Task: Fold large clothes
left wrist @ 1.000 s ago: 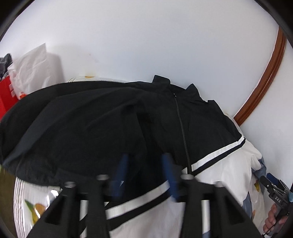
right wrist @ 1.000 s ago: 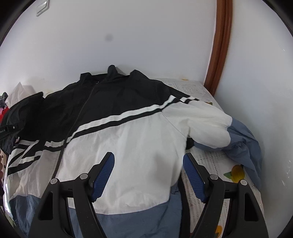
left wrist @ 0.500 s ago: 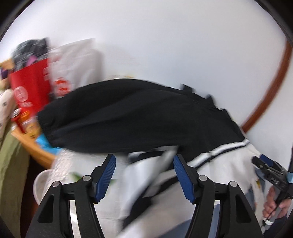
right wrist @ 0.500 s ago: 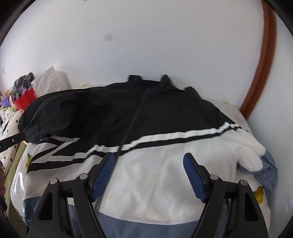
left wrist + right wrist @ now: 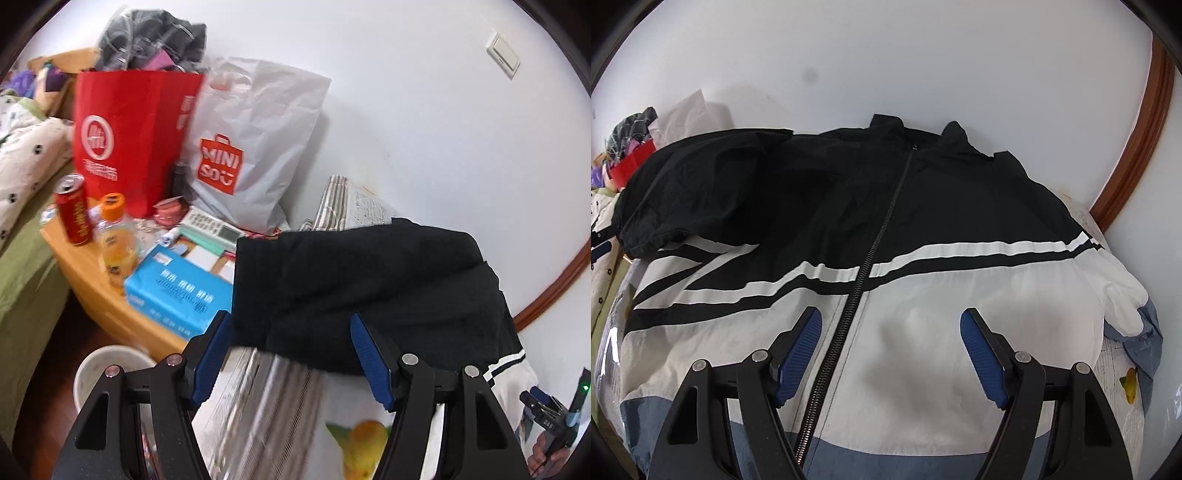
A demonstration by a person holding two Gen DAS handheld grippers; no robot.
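Observation:
A zip jacket (image 5: 923,295), black on top, white in the middle, blue at the hem, lies flat on the bed with its collar toward the wall. Its black left sleeve (image 5: 701,199) is folded across the chest. In the left wrist view the sleeve's cuff end (image 5: 369,288) lies just beyond my open, empty left gripper (image 5: 291,347). My right gripper (image 5: 892,343) is open and empty, hovering over the white front beside the zipper (image 5: 864,280). The right sleeve (image 5: 1123,299) hangs off the bed's right side.
A wooden nightstand (image 5: 110,314) left of the bed holds a red bag (image 5: 129,140), a white Miniso bag (image 5: 255,147), a red can (image 5: 74,210), an orange-capped bottle (image 5: 114,236) and a blue tissue pack (image 5: 177,291). A white bin (image 5: 110,376) stands below. A white wall lies behind.
My left gripper opened, let go of the black sleeve and swung left toward the nightstand. The sleeve now lies across the chest. My right gripper shifted left over the zipper.

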